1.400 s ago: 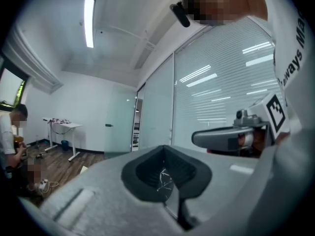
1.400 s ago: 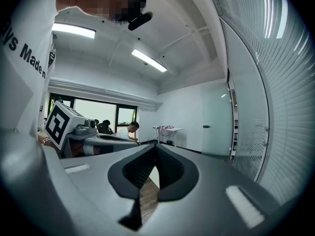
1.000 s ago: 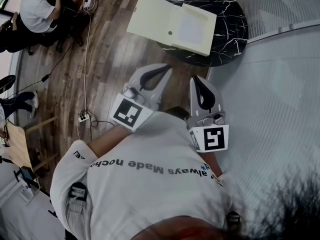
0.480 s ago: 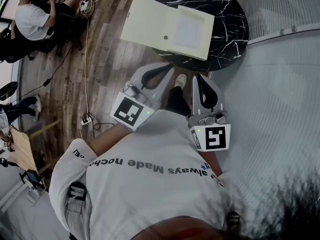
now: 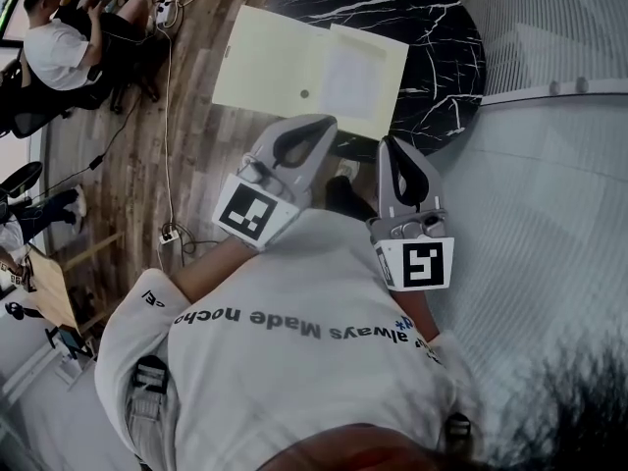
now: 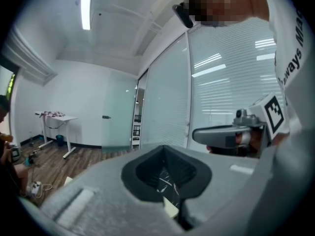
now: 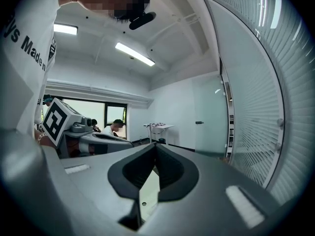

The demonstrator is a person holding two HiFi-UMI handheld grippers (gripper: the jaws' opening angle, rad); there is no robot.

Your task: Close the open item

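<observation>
Closer than before, one open cream box lies at twelve o'clock on one black marble table. Left gripper and right gripper point toward it, both clenched, empty.

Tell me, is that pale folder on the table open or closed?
Open: the folder lies spread flat on the table, two halves side by side.

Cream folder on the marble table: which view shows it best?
The head view: the open cream folder shows almost whole, both halves spread flat, overhanging the black marble table at its edge. The left gripper view catches only a small corner between its jaws; the right gripper view a narrow strip with the snap.
</observation>
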